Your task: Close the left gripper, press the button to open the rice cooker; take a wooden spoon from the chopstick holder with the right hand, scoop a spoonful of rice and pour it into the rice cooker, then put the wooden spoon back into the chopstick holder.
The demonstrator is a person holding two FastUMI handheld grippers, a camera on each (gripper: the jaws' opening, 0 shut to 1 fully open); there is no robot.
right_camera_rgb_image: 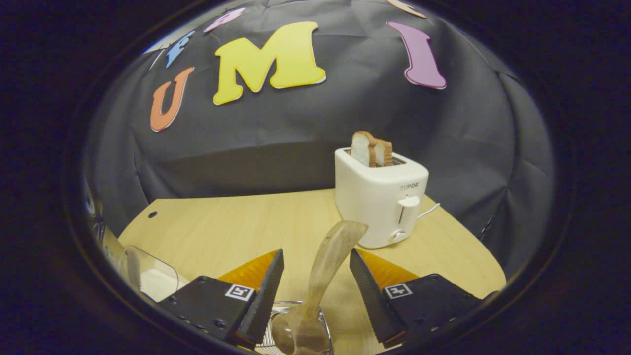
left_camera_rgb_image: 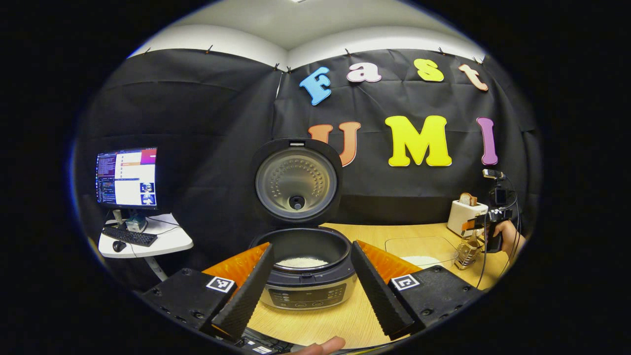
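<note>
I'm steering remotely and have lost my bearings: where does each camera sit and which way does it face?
Left gripper view: rides on the left gripper, looking level across the table at the open rice cooker with rice inside; its open jaws frame the cooker, and a fingertip shows below.
Right gripper view: rides on the right gripper, looking down over the wooden spoon in the chopstick holder toward the toaster; its jaws are open either side of the spoon.
Shared: toaster, table, clear rice container.

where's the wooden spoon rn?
In the right gripper view the spoon stands in the wire holder at bottom centre, between the open jaws of the right gripper, with the toaster just behind to the right.
</note>
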